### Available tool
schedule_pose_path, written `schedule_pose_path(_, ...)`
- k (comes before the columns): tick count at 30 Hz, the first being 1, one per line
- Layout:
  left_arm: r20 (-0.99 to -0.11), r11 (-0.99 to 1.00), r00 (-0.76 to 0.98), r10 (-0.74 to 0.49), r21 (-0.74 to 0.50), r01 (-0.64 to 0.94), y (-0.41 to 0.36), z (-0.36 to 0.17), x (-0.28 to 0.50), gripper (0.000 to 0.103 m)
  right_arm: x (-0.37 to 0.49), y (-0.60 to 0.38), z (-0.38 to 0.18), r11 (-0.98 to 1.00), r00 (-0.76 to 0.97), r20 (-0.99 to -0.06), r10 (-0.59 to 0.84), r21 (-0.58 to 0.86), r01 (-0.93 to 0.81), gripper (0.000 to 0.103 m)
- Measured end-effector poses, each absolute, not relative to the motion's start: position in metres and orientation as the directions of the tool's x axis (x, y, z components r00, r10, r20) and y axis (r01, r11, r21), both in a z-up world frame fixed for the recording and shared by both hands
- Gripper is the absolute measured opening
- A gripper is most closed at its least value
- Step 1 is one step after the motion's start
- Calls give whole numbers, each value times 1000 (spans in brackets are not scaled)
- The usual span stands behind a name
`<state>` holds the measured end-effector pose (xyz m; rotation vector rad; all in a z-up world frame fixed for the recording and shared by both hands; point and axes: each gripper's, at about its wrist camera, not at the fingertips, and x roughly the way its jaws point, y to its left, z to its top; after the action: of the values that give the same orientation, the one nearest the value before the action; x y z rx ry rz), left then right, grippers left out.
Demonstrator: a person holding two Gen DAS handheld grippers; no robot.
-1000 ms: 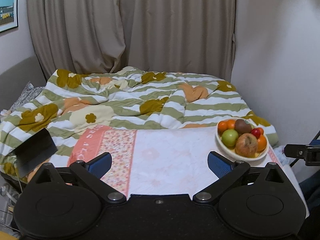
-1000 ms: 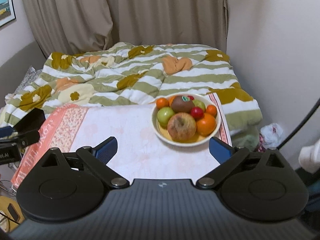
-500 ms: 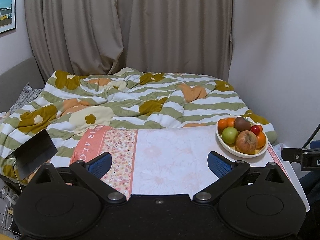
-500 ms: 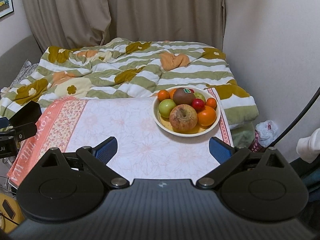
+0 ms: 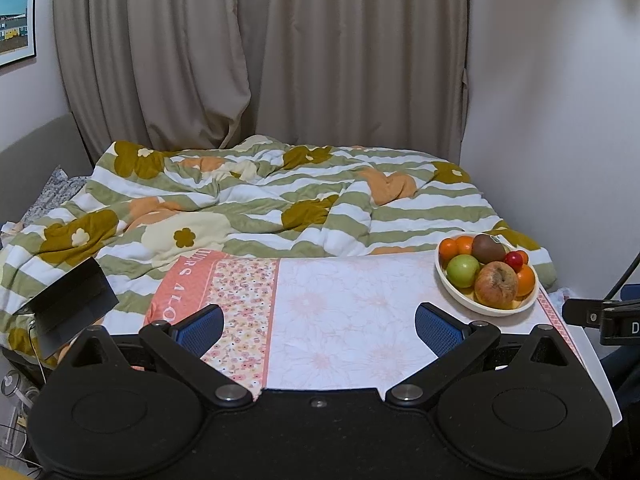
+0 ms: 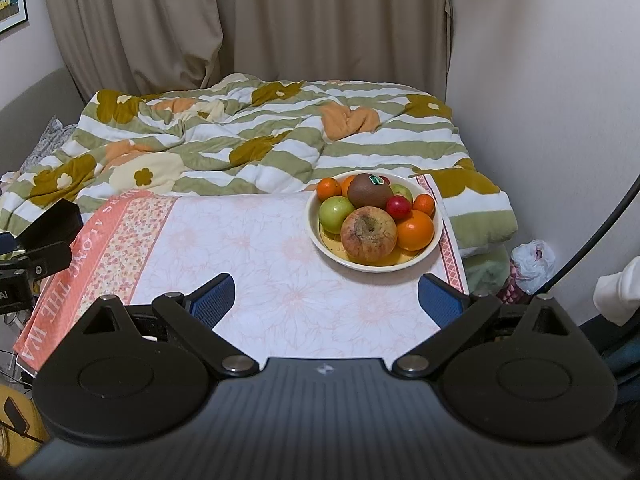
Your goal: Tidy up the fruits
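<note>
Right now my right tongs (image 6: 326, 300) gape empty, the fruit bowl (image 6: 316, 236) on the desk (image 6: 256, 264) just ahead, slightly right. My left tongs (image 5: 318, 326), also spread empty, have it far off right.

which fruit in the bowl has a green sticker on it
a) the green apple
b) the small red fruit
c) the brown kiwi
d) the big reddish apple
c: in the right wrist view the green sticker sits on top of the brown kiwi at the back of the bowl; the other fruits show none.
</note>
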<state>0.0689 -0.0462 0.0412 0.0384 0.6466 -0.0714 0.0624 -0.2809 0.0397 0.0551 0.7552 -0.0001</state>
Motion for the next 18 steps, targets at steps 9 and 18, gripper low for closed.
schedule_pose_path(9, -607, 997, 793, -45, 18, 70, -41, 41, 70, 103, 63, -287, 37, 999, 725, -689, 13, 47, 27, 103)
schedule_pose_path(18, -601, 997, 798, -47, 21, 75, -44, 41, 68, 103, 63, -287, 38, 999, 724, -690, 10, 42, 26, 103)
